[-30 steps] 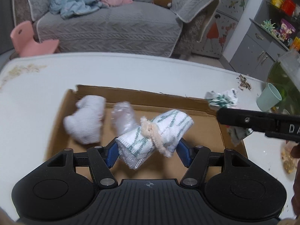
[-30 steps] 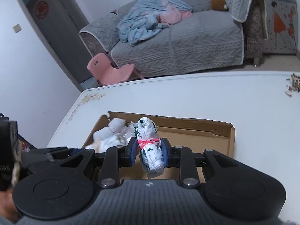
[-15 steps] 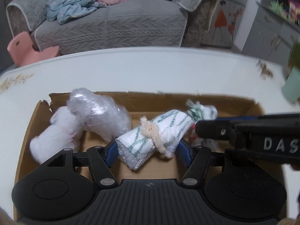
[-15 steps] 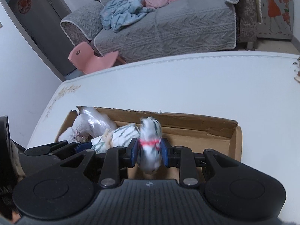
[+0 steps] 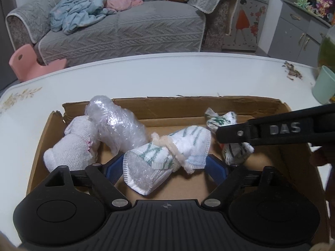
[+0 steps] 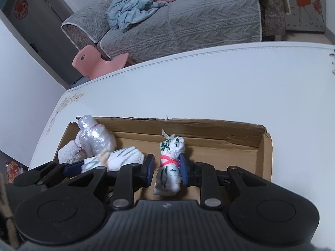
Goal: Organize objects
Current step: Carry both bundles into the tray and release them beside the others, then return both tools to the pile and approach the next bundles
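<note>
My left gripper (image 5: 165,167) jaws have just opened off the striped bundle (image 5: 167,156), now down in the box (image 5: 188,106).

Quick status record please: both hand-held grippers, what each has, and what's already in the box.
left hand-held gripper: jaws just opening, pads off the striped bundle lying between them
right hand-held gripper: shut on the red-tied bundle, low inside the box
cardboard box: also holds a bubble-wrap roll and a white cloth bundle, far left end

Red-tied bundle (image 6: 169,165) (upright) between fingers (image 6: 149,169)
</note>
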